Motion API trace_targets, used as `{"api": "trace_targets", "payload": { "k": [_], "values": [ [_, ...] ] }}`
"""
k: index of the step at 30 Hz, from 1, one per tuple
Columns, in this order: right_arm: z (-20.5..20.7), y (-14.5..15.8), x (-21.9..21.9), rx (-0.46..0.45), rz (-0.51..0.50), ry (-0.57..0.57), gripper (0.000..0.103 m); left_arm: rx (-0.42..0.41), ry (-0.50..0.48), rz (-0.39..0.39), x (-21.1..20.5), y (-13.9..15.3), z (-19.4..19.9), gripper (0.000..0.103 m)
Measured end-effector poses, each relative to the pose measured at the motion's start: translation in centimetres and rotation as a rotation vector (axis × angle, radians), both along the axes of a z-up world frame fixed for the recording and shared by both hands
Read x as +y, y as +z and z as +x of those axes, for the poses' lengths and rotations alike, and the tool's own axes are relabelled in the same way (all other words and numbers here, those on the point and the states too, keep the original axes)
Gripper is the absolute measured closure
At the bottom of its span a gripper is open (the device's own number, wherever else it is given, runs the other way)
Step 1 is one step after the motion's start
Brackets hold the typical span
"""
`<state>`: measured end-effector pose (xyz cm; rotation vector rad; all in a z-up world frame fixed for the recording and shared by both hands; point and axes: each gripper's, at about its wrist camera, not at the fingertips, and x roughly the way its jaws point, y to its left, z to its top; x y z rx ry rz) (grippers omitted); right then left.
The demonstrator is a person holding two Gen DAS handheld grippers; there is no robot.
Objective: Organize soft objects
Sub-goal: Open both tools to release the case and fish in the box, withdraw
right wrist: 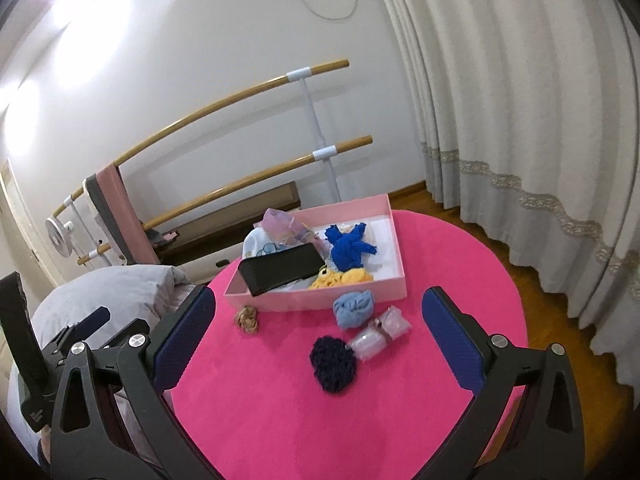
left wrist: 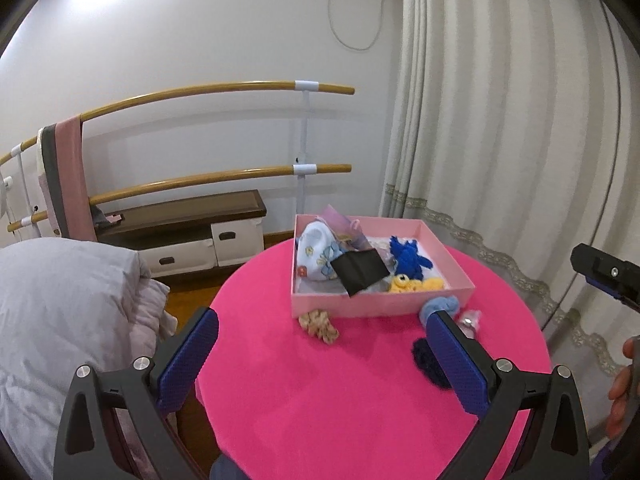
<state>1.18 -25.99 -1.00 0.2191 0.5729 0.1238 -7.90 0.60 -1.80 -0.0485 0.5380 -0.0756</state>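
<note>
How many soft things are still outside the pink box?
4: a tan scrunchie by the box's front, a light blue one, a clear pink bundle, and a dark navy one nearest.

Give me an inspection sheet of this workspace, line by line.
Surface: round pink table.
Job's things: pink box holds a blue yarn toy, yellow toy, black pouch and printed cloth. Outside it lie a tan scrunchie, light blue cloth, dark scrunchie and clear packet.
Clutter: nothing seen.
Grippers: left hand-held gripper and right hand-held gripper both open, empty.
Cables: white cord on wall.
Surroundings: curtain, wooden rails, grey bedding.
</note>
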Motion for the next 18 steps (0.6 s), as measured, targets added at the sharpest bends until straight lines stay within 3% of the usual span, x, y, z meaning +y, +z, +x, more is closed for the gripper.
{"api": "trace_targets", "payload": {
  "k": [11,18],
  "values": [
    [-5.8,-0.1,2.5,-0.025,-0.031,0.019,0.0,-0.012,-0.008,0.002,0.5,1.3,-6.9,0.0],
    [-6.5,-0.7,3.0,-0.016,-0.036,0.03,0.0,-0.005,-0.01,0.008,0.5,1.4,-8.0,0.0]
  ]
}}
